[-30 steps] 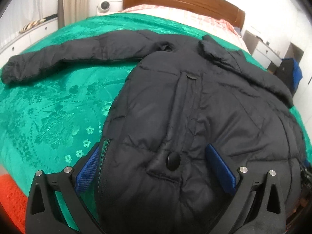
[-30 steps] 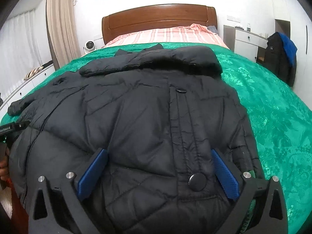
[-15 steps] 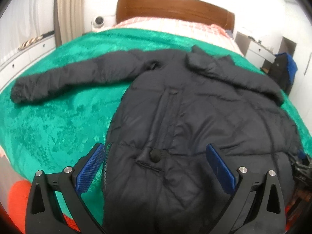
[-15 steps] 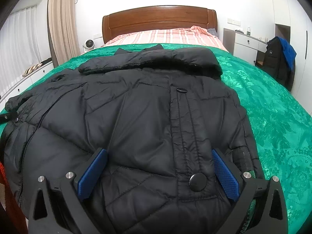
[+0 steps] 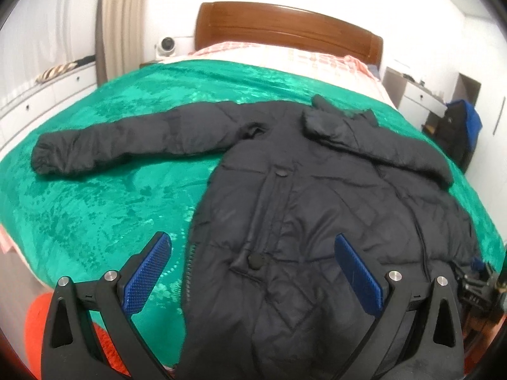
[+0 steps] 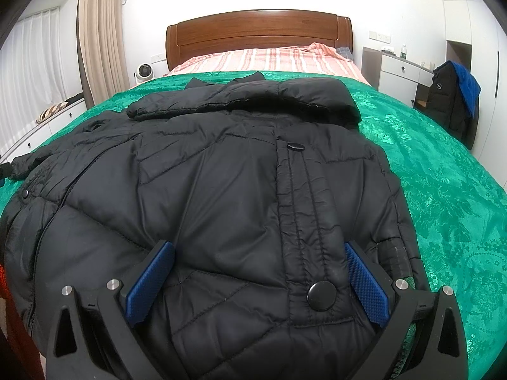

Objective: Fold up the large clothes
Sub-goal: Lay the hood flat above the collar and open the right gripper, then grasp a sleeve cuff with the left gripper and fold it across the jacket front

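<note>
Black jacket (image 6: 221, 196) flat on green bedspread (image 6: 443, 174); right tool (image 6: 256, 280) spread wide.

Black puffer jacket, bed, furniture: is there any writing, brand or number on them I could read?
None can be read.
Small white logo on the dark coat hanging by the white dresser: too small to read.
Black puffer jacket on the green bedspread: no visible label or text.

My left wrist view looks from the bed's foot toward 12 o'clock; right wrist sits nearer; both share the jacket (image 5: 317, 205) and headboard (image 6: 258, 34).
</note>
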